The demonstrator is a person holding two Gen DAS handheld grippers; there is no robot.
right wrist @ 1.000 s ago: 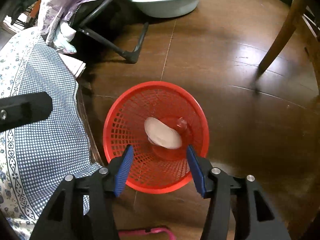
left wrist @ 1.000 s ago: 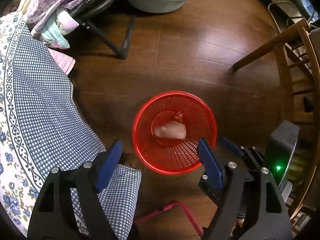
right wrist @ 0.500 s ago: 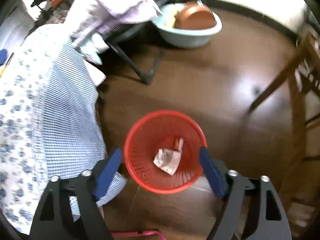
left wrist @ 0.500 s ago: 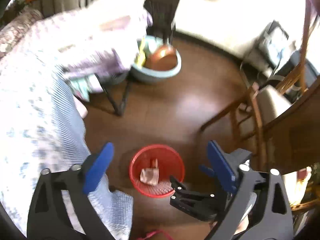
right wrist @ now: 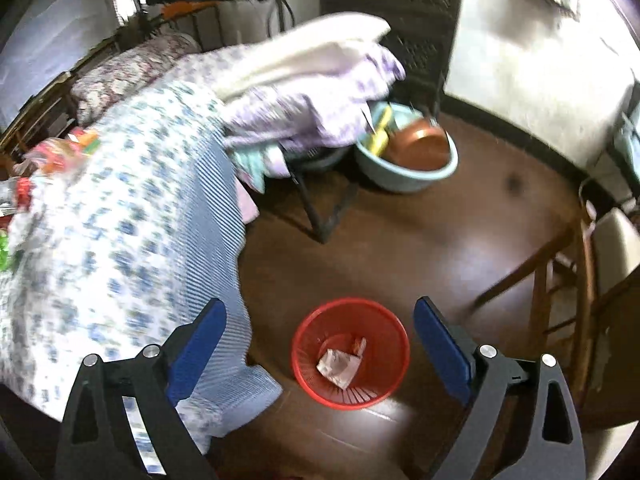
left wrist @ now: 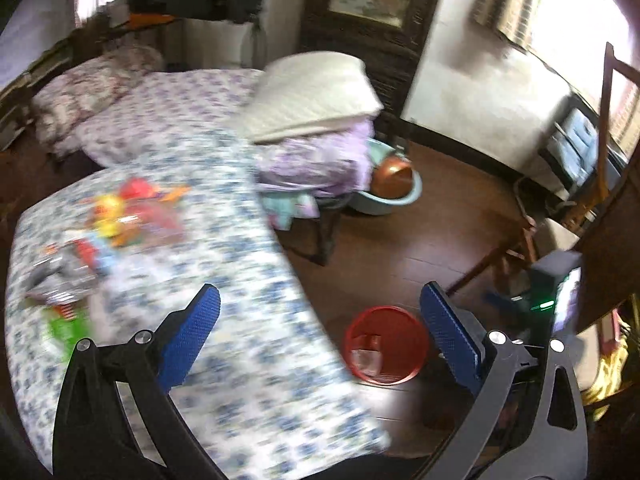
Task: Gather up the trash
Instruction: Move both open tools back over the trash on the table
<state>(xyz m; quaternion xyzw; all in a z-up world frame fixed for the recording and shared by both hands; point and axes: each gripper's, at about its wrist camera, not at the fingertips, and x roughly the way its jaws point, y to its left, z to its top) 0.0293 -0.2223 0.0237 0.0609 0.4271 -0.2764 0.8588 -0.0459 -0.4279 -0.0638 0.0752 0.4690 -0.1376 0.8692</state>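
Note:
A red mesh wastebasket [right wrist: 351, 354] stands on the dark wood floor beside the table and holds crumpled pale wrappers [right wrist: 338, 367]; it also shows in the left wrist view [left wrist: 386, 345]. My left gripper [left wrist: 320, 332] is open and empty, high above the table edge. My right gripper [right wrist: 320, 346] is open and empty, high above the basket. Blurred colourful wrappers and packets [left wrist: 124, 216] lie on the blue-flowered tablecloth [left wrist: 224, 320], at the far left in the right wrist view [right wrist: 48, 152].
Folded bedding [left wrist: 316, 96] is piled on a black-legged stand. A light blue basin [right wrist: 408, 160] holding a brown bowl sits on the floor behind. A wooden chair [right wrist: 560, 280] stands to the right. A bed [left wrist: 120, 92] lies at the back left.
Both grippers have risen well away from the basket and tilted up, so the basket looks smaller and the tabletop and room have come into view. Both stay open.

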